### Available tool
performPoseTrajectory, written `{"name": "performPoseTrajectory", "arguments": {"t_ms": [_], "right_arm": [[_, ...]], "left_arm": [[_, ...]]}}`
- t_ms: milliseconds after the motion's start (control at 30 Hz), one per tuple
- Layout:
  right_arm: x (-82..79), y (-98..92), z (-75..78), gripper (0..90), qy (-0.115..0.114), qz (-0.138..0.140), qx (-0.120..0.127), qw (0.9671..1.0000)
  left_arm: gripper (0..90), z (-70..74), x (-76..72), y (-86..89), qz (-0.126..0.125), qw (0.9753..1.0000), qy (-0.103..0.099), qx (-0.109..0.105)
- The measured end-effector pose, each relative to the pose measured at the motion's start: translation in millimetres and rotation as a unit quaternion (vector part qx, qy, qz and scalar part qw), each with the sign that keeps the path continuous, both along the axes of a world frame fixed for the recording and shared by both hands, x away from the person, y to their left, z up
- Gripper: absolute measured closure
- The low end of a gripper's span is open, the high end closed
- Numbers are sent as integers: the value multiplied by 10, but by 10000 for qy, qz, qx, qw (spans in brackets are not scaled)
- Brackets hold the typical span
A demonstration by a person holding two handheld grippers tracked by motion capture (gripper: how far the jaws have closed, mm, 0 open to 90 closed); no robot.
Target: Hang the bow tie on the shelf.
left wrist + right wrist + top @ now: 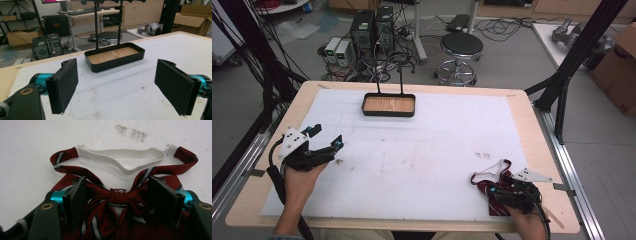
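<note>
A dark red striped neck tie [105, 222] with a white strap [120, 155] lies on the white mat [422, 150] at the near right. My right gripper [118, 202] is lowered over it, open. Its jaws stand on either side of the tie's knot [118, 196], and the pads [77, 200] rest against the cloth. In the high view the right gripper [493, 187] covers part of the tie [489, 176]. My left gripper [327, 136] hovers at the mat's left, open and holding nothing. The left gripper [122, 87] points at a black tray [136, 56].
The black tray [366, 106], with a wooden floor and two upright posts [401, 75], stands at the mat's far middle. Dark smudges [482, 155] mark the mat near the tie. Beyond the table stand a stool [461, 47] and computer towers [373, 30]. A black frame leg [562, 85] rises at the right.
</note>
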State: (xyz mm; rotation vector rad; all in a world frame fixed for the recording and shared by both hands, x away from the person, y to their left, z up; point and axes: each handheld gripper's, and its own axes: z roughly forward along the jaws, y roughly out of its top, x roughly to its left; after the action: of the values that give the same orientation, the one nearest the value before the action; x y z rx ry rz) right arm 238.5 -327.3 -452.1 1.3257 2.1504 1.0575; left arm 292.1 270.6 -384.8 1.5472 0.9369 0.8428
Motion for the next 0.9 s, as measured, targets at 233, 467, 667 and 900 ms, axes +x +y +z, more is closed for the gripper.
{"name": "performPoseTrajectory", "arguments": {"t_ms": [233, 467, 667, 900], "right_arm": [[-27, 6, 4, 573, -73, -11, -88, 9999], [-21, 9, 36, 653, -81, -72, -51, 9999], [22, 102, 237, 658, -646, 54, -12, 9979], [239, 310, 506, 658, -939, 431, -43, 9946]], "left_arm": [[194, 5, -3, -7, -11, 10000, 2, -3], [195, 13, -8, 20, 47, 10000, -24, -34], [196, -9, 5, 18, 62, 10000, -8, 6], [196, -15, 12, 1, 36, 9999, -78, 80]]}}
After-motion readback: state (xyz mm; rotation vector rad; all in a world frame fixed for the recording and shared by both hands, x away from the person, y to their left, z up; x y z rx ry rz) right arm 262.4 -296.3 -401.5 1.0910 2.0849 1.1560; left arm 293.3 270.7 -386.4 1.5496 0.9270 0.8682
